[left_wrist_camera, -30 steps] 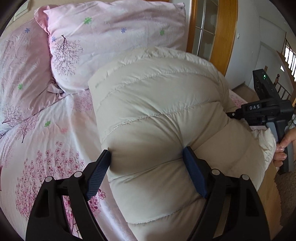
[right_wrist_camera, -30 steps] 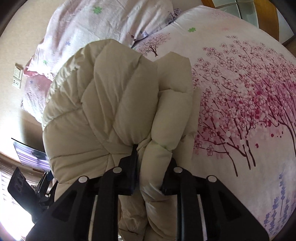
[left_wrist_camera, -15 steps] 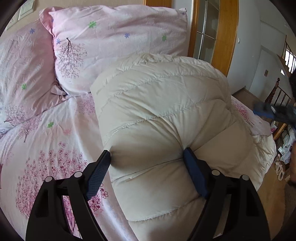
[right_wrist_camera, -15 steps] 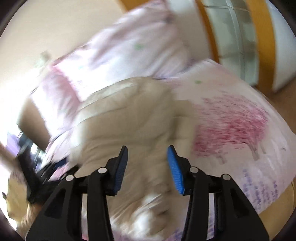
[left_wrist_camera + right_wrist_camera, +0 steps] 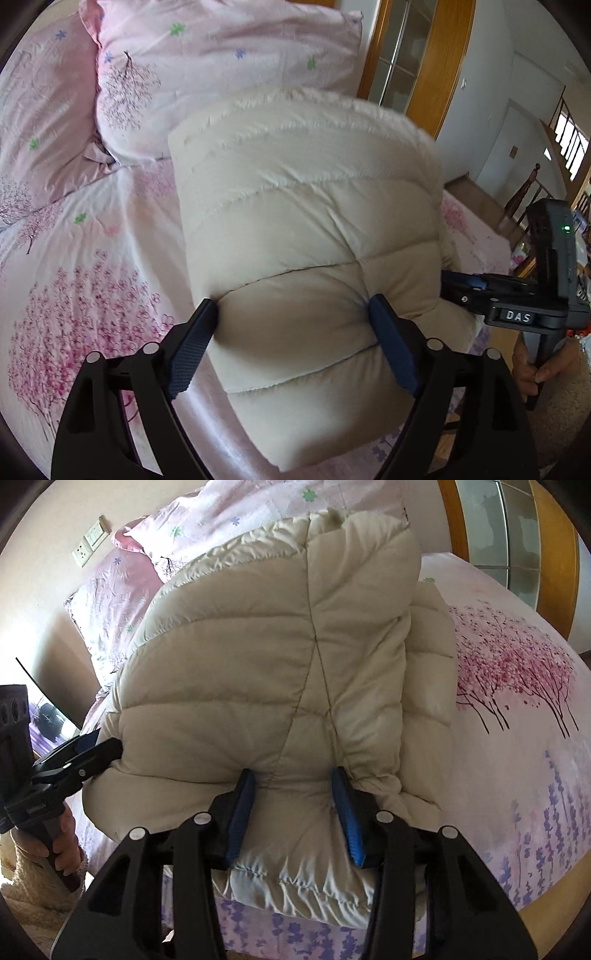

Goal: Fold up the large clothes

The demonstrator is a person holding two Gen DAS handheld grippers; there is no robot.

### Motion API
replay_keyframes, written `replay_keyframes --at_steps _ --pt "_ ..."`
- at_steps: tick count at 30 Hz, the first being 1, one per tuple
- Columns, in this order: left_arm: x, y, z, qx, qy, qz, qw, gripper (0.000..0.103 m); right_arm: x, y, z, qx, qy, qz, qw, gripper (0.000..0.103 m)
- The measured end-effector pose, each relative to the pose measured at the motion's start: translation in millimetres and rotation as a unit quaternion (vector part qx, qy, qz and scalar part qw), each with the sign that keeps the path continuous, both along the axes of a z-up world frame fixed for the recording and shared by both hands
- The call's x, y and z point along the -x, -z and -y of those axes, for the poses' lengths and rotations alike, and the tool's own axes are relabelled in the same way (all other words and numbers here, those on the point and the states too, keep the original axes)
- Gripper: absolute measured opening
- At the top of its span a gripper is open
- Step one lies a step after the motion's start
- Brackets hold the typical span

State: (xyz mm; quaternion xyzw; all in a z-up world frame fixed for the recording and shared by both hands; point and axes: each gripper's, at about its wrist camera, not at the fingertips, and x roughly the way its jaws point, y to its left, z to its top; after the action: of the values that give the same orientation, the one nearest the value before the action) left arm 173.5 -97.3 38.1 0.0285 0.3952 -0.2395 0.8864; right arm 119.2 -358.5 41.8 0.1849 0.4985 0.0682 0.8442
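Observation:
A cream quilted puffer jacket [image 5: 306, 221] lies folded into a thick bundle on the bed; it also shows in the right wrist view [image 5: 280, 672]. My left gripper [image 5: 295, 325] is open wide, its blue pads pressed against the sides of the bundle's near end. My right gripper [image 5: 293, 797] is open too, its pads straddling a fold at the bundle's other end. The right gripper shows in the left wrist view [image 5: 465, 284] touching the jacket's right side. The left gripper shows in the right wrist view [image 5: 88, 753] at the jacket's left edge.
The bed has a pink cherry-blossom cover [image 5: 85, 280] and two pink pillows [image 5: 221, 62] at the head. A wooden door frame [image 5: 439, 62] stands behind the bed. A wall socket [image 5: 90, 541] is near the pillows. The bed's front edge [image 5: 554, 897] is close.
My right gripper let go of the fold it pinched, swung away, and has come back open around the jacket's end. The left gripper has stayed open against the bundle.

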Motion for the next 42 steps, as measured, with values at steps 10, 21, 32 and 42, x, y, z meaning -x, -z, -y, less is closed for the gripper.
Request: replay_keyframes --at_steps 10,21,32,42 --pt "-4.4 -3.8 -8.2 0.015 -0.001 -0.008 0.9999 0.090 -7.5 -12.3 5.5 -0.020 0.006 -0.018 1.000 0.052" --pt "-63.8 -15.1 -43.8 0.072 -0.055 -0.032 0.9954 0.090 -82.5 -40.7 94.9 -0.134 0.119 0.009 0.984 0.079" --pt "-77.7 -15.3 -29.3 0.040 -0.062 -0.012 0.9972 0.096 -105.6 -34.3 90.5 -0.081 0.125 0.005 0.989 0.009" --pt "-83.6 -17.5 4.4 0.016 -0.038 0.007 0.9991 0.097 -117.3 12.2 103.3 0.031 0.156 -0.093 0.983 0.015"
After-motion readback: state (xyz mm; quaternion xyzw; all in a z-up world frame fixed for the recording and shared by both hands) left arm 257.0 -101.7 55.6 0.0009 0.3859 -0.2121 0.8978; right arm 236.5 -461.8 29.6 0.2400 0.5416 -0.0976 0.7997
